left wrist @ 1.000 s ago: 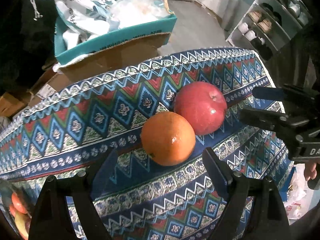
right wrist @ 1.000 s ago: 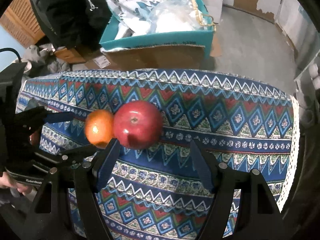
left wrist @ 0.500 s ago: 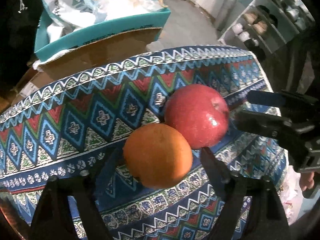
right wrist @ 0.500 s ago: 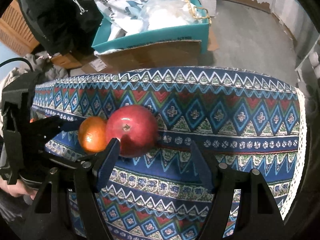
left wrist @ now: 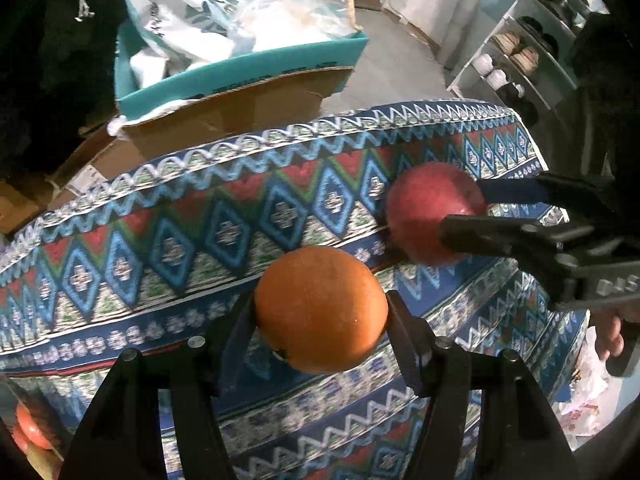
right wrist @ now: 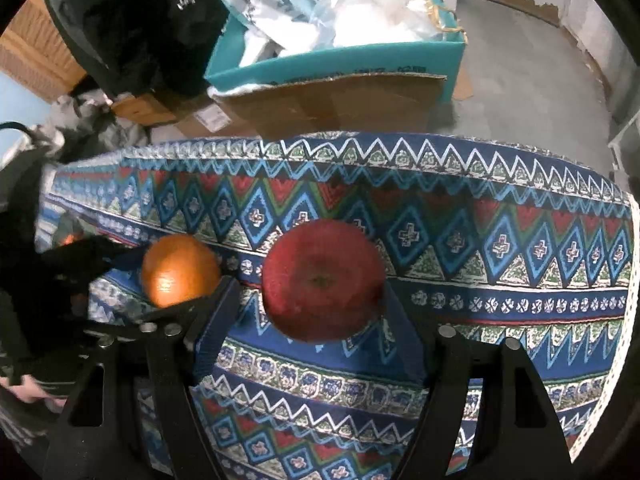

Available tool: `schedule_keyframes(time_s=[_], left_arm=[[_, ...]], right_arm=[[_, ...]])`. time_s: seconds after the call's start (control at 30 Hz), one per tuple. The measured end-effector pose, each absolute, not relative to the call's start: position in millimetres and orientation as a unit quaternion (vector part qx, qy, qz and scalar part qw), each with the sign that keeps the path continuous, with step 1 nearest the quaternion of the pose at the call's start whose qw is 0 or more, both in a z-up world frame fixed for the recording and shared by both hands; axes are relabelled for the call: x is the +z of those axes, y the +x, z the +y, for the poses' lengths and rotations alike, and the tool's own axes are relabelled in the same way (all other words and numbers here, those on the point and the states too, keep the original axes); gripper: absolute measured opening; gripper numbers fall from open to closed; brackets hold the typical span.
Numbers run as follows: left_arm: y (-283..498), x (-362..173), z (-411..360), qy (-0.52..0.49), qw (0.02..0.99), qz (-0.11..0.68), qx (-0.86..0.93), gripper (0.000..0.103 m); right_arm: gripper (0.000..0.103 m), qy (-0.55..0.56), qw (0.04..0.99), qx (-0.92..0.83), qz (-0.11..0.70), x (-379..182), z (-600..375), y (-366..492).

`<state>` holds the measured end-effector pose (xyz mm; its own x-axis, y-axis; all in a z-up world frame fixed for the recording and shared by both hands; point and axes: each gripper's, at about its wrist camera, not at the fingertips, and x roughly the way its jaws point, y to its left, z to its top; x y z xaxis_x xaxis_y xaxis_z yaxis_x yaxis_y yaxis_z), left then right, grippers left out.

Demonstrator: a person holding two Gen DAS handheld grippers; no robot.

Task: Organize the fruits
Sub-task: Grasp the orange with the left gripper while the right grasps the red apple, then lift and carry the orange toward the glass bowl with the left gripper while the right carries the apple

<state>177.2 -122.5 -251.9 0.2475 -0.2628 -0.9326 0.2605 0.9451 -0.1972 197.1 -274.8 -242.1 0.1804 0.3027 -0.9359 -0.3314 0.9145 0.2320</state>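
An orange (left wrist: pixel 320 308) sits between the fingers of my left gripper (left wrist: pixel 320 320), which is shut on it just above the patterned tablecloth (left wrist: pixel 160 240). A red apple (right wrist: pixel 322 282) sits between the fingers of my right gripper (right wrist: pixel 312 316); the right finger touches it and a small gap shows at the left finger. In the left wrist view the apple (left wrist: pixel 432 212) lies to the right with the right gripper's fingers (left wrist: pixel 500 236) around it. In the right wrist view the orange (right wrist: pixel 180 270) is at the left, held by the left gripper.
Behind the table stands a teal box (left wrist: pixel 248 68) full of bags on cardboard boxes (right wrist: pixel 340 100). A shoe rack (left wrist: pixel 520 52) is at the far right. More fruit (left wrist: pixel 28 428) shows at the lower left below the table edge.
Both grippers moved forward around their fruits. The left gripper closed on the orange and pulled it away from the apple. The right gripper's fingers narrowed around the apple.
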Motion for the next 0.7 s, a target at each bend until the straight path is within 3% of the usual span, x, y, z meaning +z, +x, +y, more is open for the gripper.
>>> schedule_keyframes(time_s=[0.7], left_arm=[[167.8,-243.2,-91.2,-0.023,0.794,0.588,-0.15,0.065]], right_arm=[[0.074,-0.045,0.762,0.177,0.621,-269.9,-260.5,206.2]])
